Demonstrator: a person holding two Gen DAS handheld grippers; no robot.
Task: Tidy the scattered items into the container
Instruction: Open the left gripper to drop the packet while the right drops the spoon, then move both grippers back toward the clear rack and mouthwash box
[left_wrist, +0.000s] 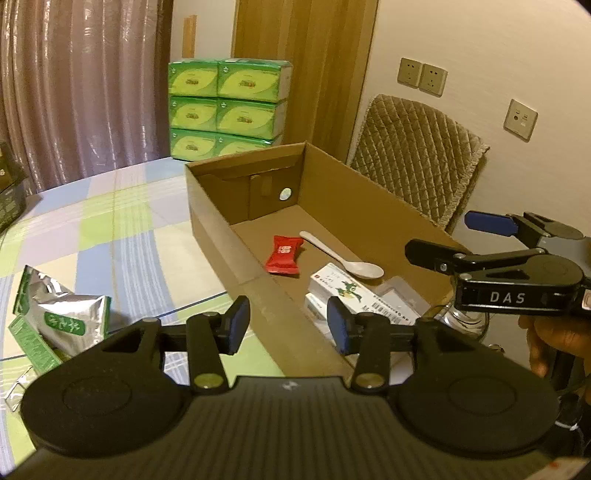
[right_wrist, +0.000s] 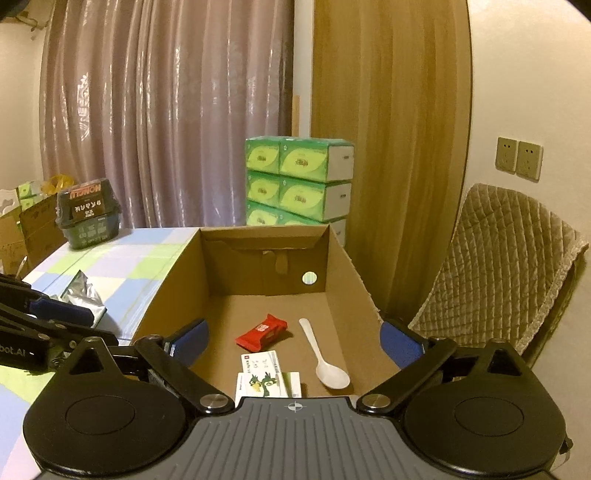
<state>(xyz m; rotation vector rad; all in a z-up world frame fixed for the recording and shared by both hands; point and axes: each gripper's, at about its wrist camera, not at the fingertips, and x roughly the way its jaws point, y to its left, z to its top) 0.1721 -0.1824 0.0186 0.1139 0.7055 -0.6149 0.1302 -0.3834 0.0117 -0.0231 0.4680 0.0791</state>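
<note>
On the table left of the box (left_wrist: 258, 280) lies your next item, a foil pouch (left_wrist: 70, 317), light, crinkly and slippery, so pinch its flat sealed edge; your left gripper (left_wrist: 288, 325) has narrow, empty jaws, your right gripper (right_wrist: 293, 341) stands wide above the box.

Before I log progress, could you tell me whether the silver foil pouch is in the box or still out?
Out. The silver foil pouch lies on the checked tablecloth, left of the cardboard box.
</note>
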